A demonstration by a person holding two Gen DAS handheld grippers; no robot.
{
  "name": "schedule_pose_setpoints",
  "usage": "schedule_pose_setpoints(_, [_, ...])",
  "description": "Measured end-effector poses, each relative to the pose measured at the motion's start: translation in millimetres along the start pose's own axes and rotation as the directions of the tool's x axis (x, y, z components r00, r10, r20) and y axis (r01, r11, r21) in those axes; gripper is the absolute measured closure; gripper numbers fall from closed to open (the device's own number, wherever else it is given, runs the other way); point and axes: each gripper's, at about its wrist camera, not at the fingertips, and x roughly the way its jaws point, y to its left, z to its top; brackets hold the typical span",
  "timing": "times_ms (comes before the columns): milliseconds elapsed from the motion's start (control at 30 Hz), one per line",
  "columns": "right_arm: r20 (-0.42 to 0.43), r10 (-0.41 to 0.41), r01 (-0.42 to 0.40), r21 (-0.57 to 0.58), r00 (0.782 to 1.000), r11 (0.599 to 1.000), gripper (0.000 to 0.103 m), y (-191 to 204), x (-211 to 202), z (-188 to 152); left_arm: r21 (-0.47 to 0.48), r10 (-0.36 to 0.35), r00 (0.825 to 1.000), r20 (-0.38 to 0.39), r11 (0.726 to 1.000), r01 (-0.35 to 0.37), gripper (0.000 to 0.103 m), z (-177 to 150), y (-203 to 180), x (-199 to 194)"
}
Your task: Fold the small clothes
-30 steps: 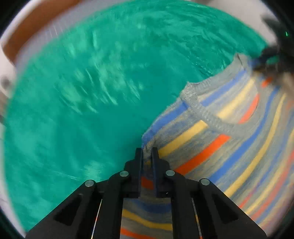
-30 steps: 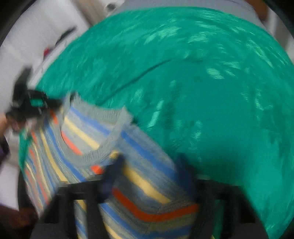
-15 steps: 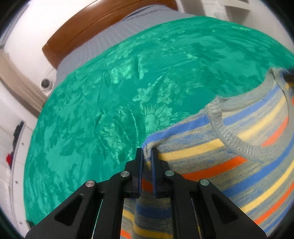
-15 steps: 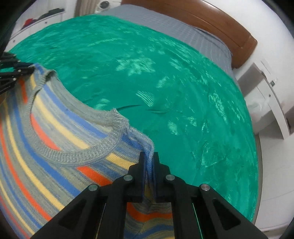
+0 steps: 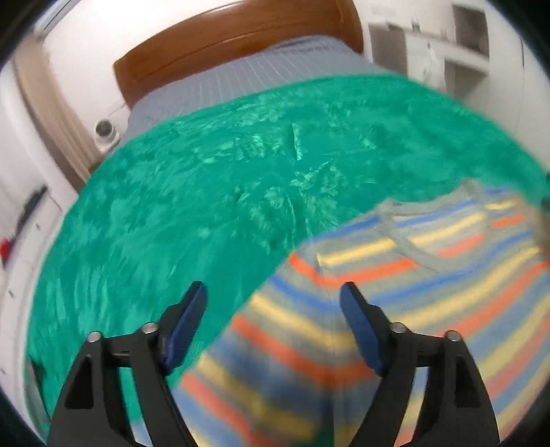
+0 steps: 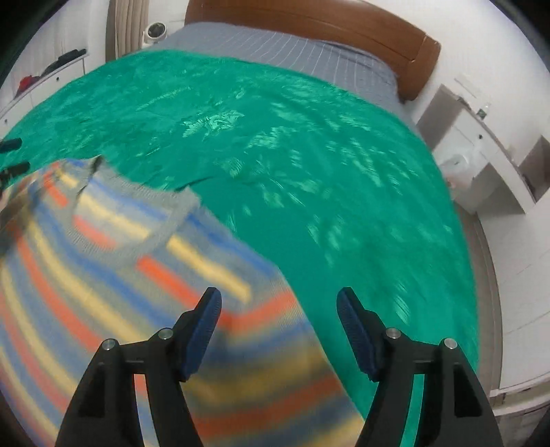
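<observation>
A small knit sweater (image 5: 395, 282) with grey, blue, yellow and orange stripes lies on the green bedspread (image 5: 206, 192), neck hole toward the headboard. My left gripper (image 5: 273, 302) hangs above its left shoulder, jaws opening, pads clear of the cloth. In the right wrist view the same sweater (image 6: 113, 261) fills the lower left. My right gripper (image 6: 278, 309) hovers over its right shoulder edge, jaws opening as well, nothing pinched between them. Both views are blurred by motion.
The green bedspread (image 6: 309, 165) covers most of the bed, with a grey sheet (image 6: 292, 51) and brown headboard (image 6: 343, 24) beyond. A white nightstand (image 6: 481, 154) stands right of the bed; a white shelf (image 6: 44, 79) with dark items sits at the left.
Both grippers were shut on the sweater's shoulders; now both have let go and lifted away. The sweater has dropped flat onto the bedspread.
</observation>
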Motion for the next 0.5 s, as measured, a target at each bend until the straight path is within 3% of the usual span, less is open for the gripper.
schedule_pose_setpoints(133, [0.054,0.017,-0.019,0.036,0.998,0.999,0.024,-7.7,-77.1,-64.7,-0.074,-0.061,0.998,-0.009,0.996,0.06,0.009,-66.3,9.8,-71.8])
schedule_pose_setpoints(267, [0.113,0.058,-0.074,0.138,0.992,0.988,0.019,-1.6,-135.4,-133.9,-0.167,-0.096,0.994,-0.056,0.982,0.086,0.007,-143.9,2.5,-112.8])
schedule_pose_setpoints(333, [0.144,0.052,-0.078,0.186,0.988,0.979,0.017,7.7,-156.6,-169.3,-0.201,-0.081,0.993,-0.091,0.978,0.061,0.007,-186.1,-7.0,-120.0])
schedule_pose_setpoints(500, [0.194,-0.006,-0.061,0.339,0.981,0.939,0.017,30.5,-180.2,-252.6,-0.287,-0.068,0.991,-0.115,0.957,0.033,0.007,-245.4,-12.3,-112.1])
